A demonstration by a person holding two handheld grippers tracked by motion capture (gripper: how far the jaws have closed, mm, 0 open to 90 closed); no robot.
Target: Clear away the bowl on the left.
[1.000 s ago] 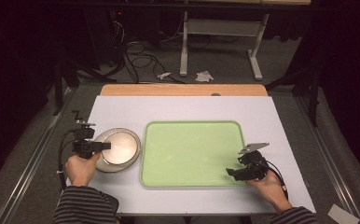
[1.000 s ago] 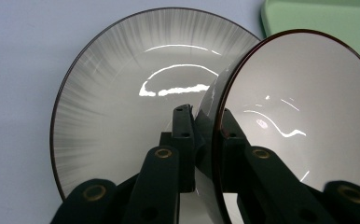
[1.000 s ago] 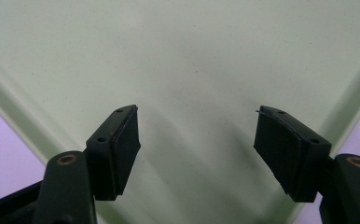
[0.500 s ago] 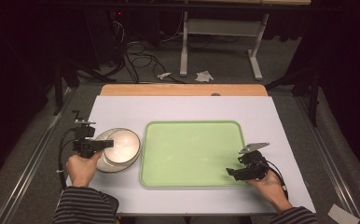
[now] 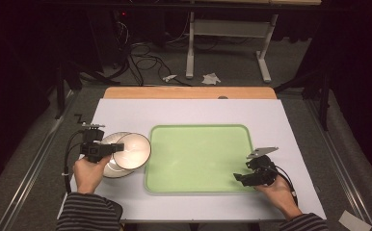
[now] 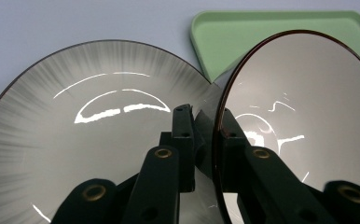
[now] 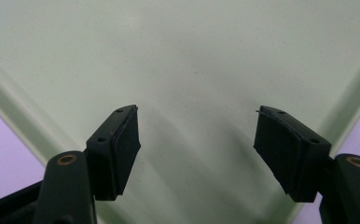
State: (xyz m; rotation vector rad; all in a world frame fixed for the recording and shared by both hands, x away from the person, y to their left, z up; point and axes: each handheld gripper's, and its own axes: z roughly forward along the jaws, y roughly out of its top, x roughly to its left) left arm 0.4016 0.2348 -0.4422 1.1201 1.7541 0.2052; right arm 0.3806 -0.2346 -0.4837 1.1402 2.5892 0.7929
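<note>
- Dark floor with loose cables (image 5: 140, 50) and a metal stand (image 5: 227, 43) lies beyond the table (image 5: 189, 108), which has a white top and a wooden strip along its far edge.
- A green tray (image 5: 198, 156) sits in the middle of the table, nothing on it.
- Left of the tray, the left gripper (image 5: 108, 149) is clamped on the rim of a shiny plate (image 5: 132, 150), holding it tilted up off the table, its far edge just over the tray's left side.
- Under it a second plate (image 5: 108, 169) lies flat on the white top; from the left gripper view the flat plate (image 6: 75, 140) shows grey streaks around its rim.
- The right gripper (image 5: 242, 177) hovers over the tray's near right corner, jaws spread wide with nothing between them; its pads (image 7: 124, 149) frame bare green tray (image 7: 192, 70).
- Striped sleeves (image 5: 87, 214) show at the near edge.
</note>
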